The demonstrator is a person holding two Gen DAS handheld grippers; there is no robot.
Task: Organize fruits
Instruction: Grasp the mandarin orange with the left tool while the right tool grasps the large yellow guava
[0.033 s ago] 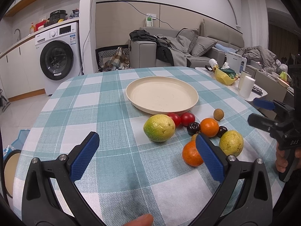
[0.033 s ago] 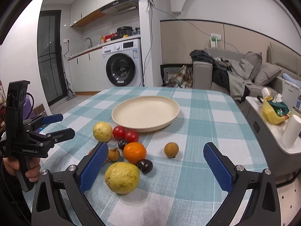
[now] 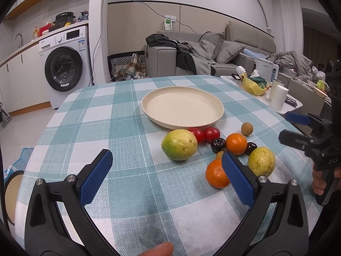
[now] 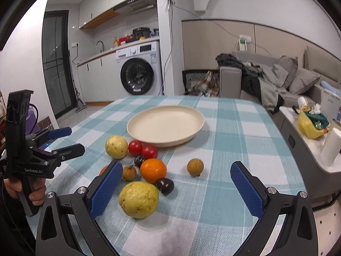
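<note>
An empty cream plate [image 3: 182, 108] [image 4: 165, 125] sits on the checked tablecloth. In front of it lie a yellow-green guava [image 3: 179, 144] [image 4: 116, 147], two red tomatoes [image 3: 211, 134] [image 4: 142, 149], two oranges [image 3: 236, 143] [image 3: 215, 173] [image 4: 153, 170], dark plums [image 3: 218, 144] [image 4: 165, 185], brown longans [image 3: 246, 128] [image 4: 195, 166] and a second guava [image 3: 261, 161] [image 4: 139, 199]. My left gripper [image 3: 166, 177] is open and empty, just short of the fruit. My right gripper [image 4: 172, 185] is open and empty, with the second guava near its left finger.
The table edge curves at left and right. A side table with a yellow bag [image 4: 311, 125] and a white roll [image 4: 331, 147] stands to the right. A washing machine [image 3: 64, 66] and a sofa [image 3: 213, 57] lie beyond the table.
</note>
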